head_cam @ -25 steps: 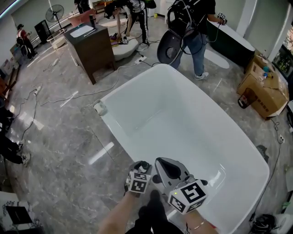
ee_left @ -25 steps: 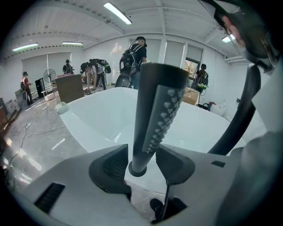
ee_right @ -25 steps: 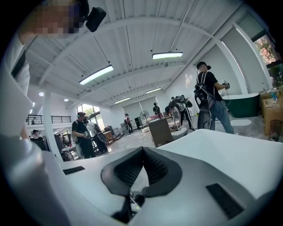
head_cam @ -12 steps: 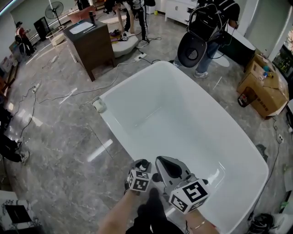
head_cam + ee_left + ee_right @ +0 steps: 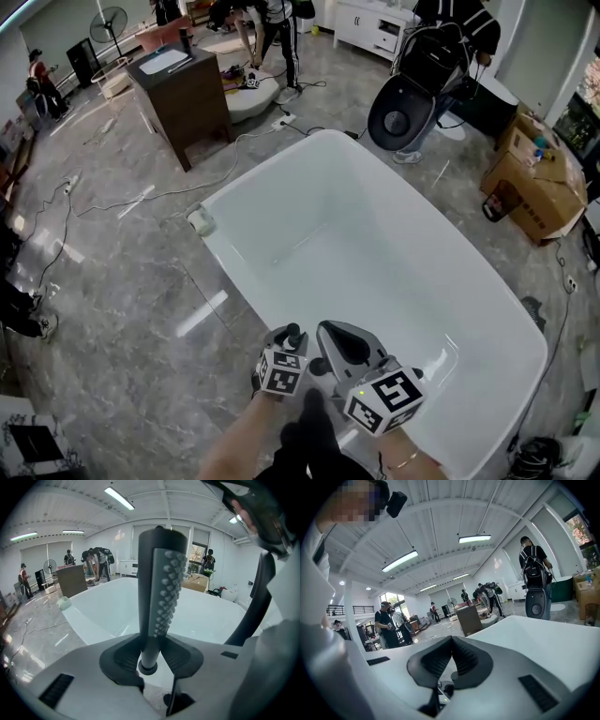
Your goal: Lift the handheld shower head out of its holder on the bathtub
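A dark stick-shaped shower head (image 5: 159, 588) with rows of pale nozzle nubs stands upright between my left gripper's (image 5: 150, 657) jaws. The jaws have just been closing, and their ribbed pads (image 5: 124, 657) now press on its round stem just above the dark collar. In the head view the left gripper (image 5: 292, 343) sits at the near rim of the white bathtub (image 5: 281, 169), with the shower head's tip (image 5: 292, 330) poking up. Beside it, my right gripper (image 5: 330, 336) hangs over the same rim. Its pads (image 5: 438, 660) meet with nothing between them.
A person with a backpack carries a round black object (image 5: 398, 117) beyond the tub's far end. A dark cabinet (image 5: 183, 89) stands at the back left and cardboard boxes (image 5: 534, 187) at the right. Cables (image 5: 141, 197) cross the grey floor. A small pale object (image 5: 200, 218) lies by the tub's left corner.
The person with the round black object has walked to the right behind the tub. The left gripper's dark jaw tips look drawn closer together. Both grippers stay in place.
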`<state>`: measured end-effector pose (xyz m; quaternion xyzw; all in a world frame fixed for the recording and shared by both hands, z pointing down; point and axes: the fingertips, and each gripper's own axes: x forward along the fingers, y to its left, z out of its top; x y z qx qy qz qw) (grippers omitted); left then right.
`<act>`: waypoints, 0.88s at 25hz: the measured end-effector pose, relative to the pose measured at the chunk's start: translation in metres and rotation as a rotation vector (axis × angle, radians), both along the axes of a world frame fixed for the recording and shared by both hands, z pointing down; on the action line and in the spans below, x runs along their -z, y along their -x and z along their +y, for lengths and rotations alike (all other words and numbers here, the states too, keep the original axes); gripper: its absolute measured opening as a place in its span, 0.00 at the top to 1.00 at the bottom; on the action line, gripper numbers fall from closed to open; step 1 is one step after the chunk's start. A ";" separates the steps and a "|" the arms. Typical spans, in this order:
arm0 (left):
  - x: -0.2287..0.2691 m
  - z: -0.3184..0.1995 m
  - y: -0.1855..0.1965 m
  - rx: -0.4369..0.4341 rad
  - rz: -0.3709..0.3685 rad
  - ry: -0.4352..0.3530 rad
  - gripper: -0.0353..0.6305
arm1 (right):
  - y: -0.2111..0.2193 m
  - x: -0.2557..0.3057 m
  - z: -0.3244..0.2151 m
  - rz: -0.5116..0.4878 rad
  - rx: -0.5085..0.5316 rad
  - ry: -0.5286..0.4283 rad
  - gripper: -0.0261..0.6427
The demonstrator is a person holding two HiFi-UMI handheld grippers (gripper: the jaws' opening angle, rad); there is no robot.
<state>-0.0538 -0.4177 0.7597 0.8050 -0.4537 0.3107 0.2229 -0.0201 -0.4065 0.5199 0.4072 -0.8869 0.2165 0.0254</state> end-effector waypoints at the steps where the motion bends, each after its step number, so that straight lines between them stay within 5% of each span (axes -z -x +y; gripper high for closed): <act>1: 0.005 -0.001 0.001 -0.001 0.004 -0.007 0.72 | 0.001 0.001 0.000 -0.002 -0.003 0.001 0.95; 22: 0.112 0.030 0.009 -0.032 0.038 -0.151 0.72 | 0.000 0.043 0.038 -0.031 -0.048 -0.043 0.95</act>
